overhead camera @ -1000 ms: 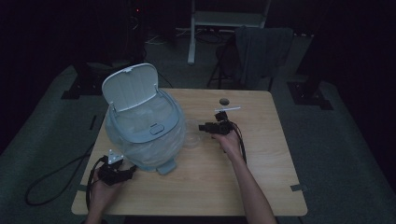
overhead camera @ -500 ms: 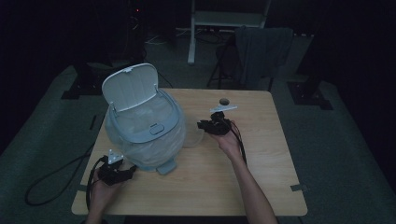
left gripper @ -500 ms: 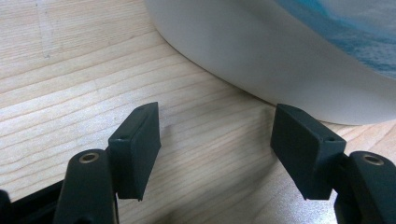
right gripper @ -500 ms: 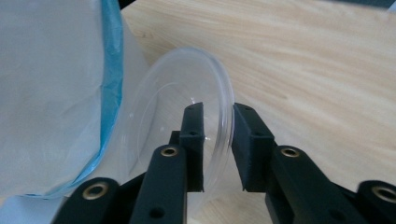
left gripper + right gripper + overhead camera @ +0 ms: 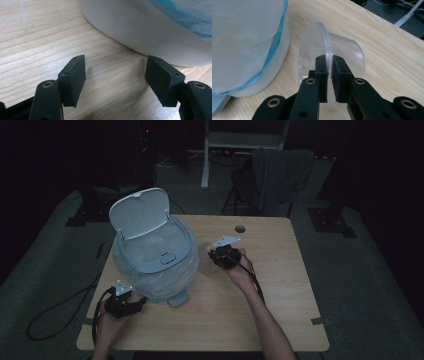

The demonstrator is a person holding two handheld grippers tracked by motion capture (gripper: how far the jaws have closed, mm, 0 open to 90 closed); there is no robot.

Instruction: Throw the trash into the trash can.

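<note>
Bin [image 5: 150, 265] stood on table [image 5: 280, 320], left half, lid [image 5: 139, 213] tipped up behind. Cup [image 5: 329, 62] lay just right of bin, apparently on its side. Left gripper [image 5: 125, 304] sat before bin; right gripper [image 5: 225, 256] right of cup.

Dark room, grey floor [image 5: 350, 270]; wooden table [image 5: 280, 285]; draped chair [image 5: 280, 175] behind.

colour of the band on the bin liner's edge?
Blue, on a whitish translucent bin liner over the white bin. Clearest in the right gripper view.
</note>
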